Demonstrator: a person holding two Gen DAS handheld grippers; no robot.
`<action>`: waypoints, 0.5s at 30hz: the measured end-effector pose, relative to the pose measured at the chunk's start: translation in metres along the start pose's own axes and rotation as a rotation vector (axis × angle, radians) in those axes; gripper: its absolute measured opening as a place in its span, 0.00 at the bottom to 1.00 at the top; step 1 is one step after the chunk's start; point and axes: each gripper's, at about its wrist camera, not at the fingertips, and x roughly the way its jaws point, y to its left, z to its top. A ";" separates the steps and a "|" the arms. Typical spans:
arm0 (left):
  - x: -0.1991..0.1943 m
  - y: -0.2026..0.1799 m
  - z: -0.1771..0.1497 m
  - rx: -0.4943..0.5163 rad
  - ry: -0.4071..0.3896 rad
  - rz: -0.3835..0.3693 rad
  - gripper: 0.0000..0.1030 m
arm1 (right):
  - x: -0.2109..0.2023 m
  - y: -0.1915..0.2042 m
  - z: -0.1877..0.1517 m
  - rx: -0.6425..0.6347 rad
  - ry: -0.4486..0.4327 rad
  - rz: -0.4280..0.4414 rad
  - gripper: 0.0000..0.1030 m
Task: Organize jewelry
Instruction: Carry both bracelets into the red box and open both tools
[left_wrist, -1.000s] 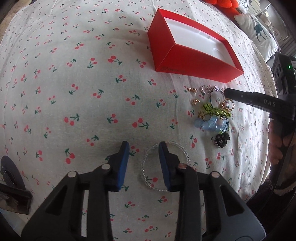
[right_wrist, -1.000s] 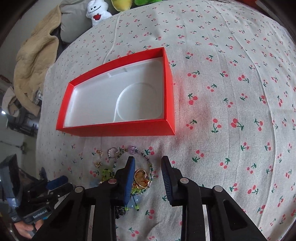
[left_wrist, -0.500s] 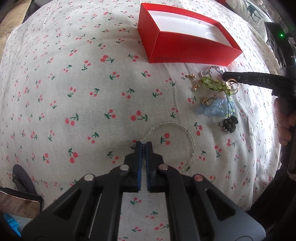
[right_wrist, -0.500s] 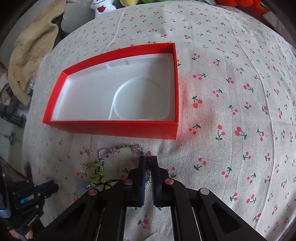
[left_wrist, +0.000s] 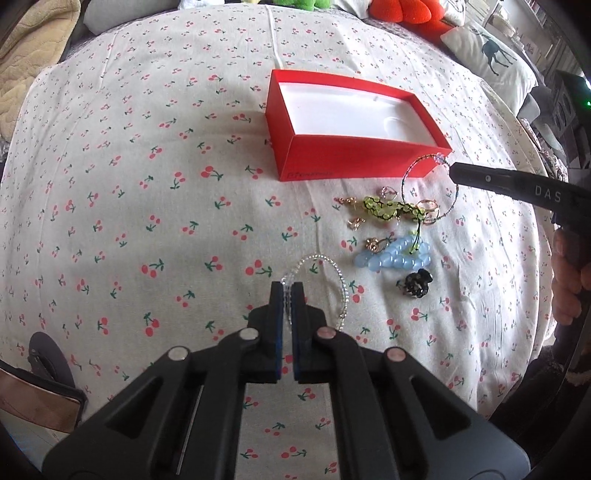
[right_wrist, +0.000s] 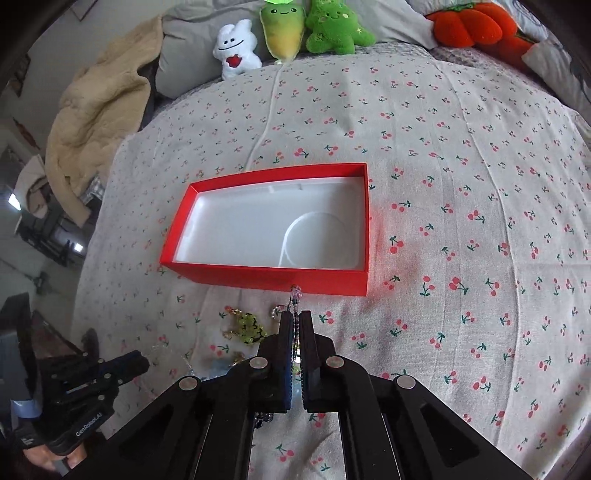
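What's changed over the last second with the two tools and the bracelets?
Both tools went from open to shut. The left tool closed on the clear bead bracelet and raised its near side. The right tool closed on the dark bead bracelet and lifted it toward the red box. The box and remaining jewelry pile stayed put.

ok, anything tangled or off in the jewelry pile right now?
One thing: the dark beaded loop pinched by the right gripper still runs down to the green bead piece and gold rings, so it may drag them. The red box is empty. The left gripper holds the clear bracelet cleanly.
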 end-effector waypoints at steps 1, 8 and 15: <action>-0.002 0.000 0.001 0.000 -0.009 -0.003 0.04 | -0.005 0.000 0.000 -0.002 -0.008 0.006 0.03; -0.009 -0.012 0.010 -0.003 -0.054 -0.013 0.04 | -0.032 0.010 -0.002 -0.019 -0.077 0.043 0.03; -0.013 -0.017 0.013 -0.011 -0.078 -0.019 0.04 | -0.053 0.012 -0.006 -0.019 -0.119 0.088 0.03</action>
